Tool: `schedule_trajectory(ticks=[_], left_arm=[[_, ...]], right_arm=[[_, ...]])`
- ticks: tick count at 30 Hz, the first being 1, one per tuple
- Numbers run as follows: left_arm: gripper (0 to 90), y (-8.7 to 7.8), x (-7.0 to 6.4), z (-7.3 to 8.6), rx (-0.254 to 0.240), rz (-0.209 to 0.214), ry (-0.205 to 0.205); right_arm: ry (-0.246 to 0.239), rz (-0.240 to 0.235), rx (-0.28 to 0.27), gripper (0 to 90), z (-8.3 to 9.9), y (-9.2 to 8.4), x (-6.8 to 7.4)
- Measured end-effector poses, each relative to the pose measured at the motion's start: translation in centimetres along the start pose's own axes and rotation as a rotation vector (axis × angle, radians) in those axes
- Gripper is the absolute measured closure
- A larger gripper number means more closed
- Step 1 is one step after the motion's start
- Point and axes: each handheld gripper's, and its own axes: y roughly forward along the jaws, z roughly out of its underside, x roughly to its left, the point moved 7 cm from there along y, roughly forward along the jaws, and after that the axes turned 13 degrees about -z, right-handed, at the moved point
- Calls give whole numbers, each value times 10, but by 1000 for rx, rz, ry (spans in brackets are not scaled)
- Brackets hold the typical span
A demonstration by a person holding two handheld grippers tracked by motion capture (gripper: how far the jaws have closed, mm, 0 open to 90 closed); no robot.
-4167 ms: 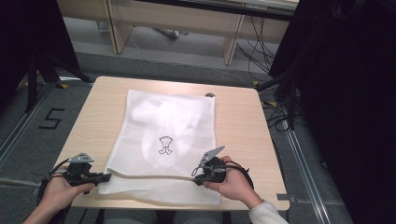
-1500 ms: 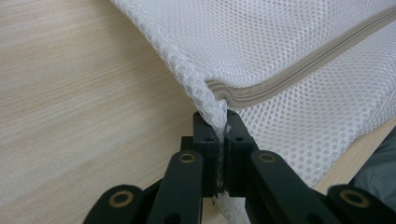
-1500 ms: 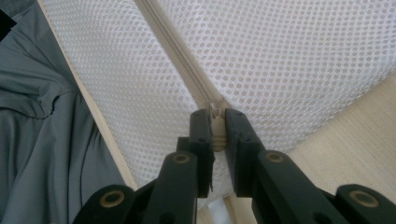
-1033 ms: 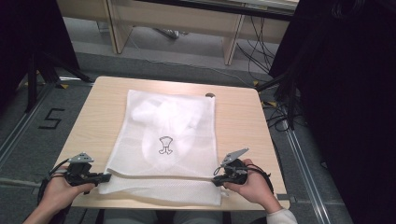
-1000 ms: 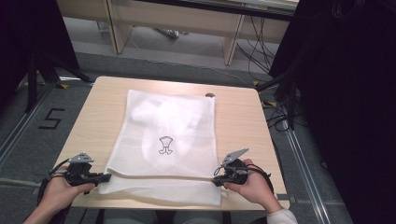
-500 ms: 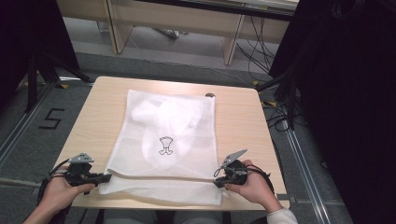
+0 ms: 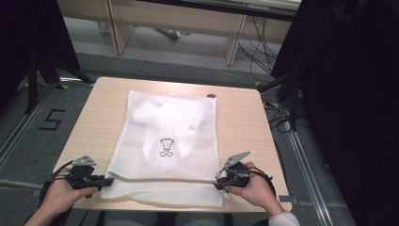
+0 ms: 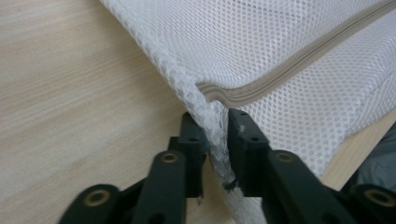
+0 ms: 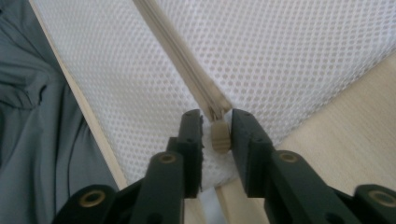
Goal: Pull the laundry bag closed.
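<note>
At near worktop edge (image 7: 282,207), both tongs have just been opening: left tongs (image 8: 215,140) slack around mesh bag (image 7: 174,141) corner, right tongs (image 9: 215,135) released either side of zip pull (image 9: 219,136). Zip looks fully run; bag lies flat mid-worktop, garment inside.

Each gripper was matte black. The left gripper (image 7: 107,179) and the right gripper (image 7: 219,184) each carried a grey three-cornered plate on top, and a black cable looped from the rear of each body. Brass-coloured rivets sat in the arms behind the jaws, with small screw holes along the blocky jaws. A pale cuff showed at the right hand (image 7: 256,190).
</note>
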Motion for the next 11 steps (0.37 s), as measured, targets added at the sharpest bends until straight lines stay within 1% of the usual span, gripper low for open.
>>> schedule_trajectory(ticks=[1, 2, 3, 4, 5, 6, 7, 8, 9, 10, 11], left_arm=[[614, 0, 1, -2, -19, 3, 6], [559, -1, 1, -4, -50, -6, -2], [498, -1, 2, -6, -75, -18, 2], [443, -3, 4, -8, -92, -25, 21], [402, -4, 5, -11, -129, -29, 21], [364, -4, 4, -14, -171, -34, -6], [334, -6, 6, -15, -172, -43, 15], [314, -7, 7, -16, -186, -52, 24], [302, -7, 8, -16, -191, -53, 30], [301, -8, 8, -17, -199, -57, 29], [311, -7, 4, -19, -223, -45, 4]], right_arm=[[-9, -7, -32, 686, -2, 0, -1], [9, 0, -58, 681, -3, -3, -1], [16, 5, -91, 669, -4, -5, -3], [18, 17, -148, 645, -7, -6, -5], [28, 30, -200, 621, -9, -8, -7], [41, 51, -211, 606, -9, -14, -11], [61, 65, -268, 595, -11, -16, -13], [79, 85, -275, 587, -10, -21, -16], [97, 94, -321, 576, -11, -21, -19], [120, 100, -309, 571, -9, -25, -21], [151, 106, -325, 570, -7, -27, -24]])
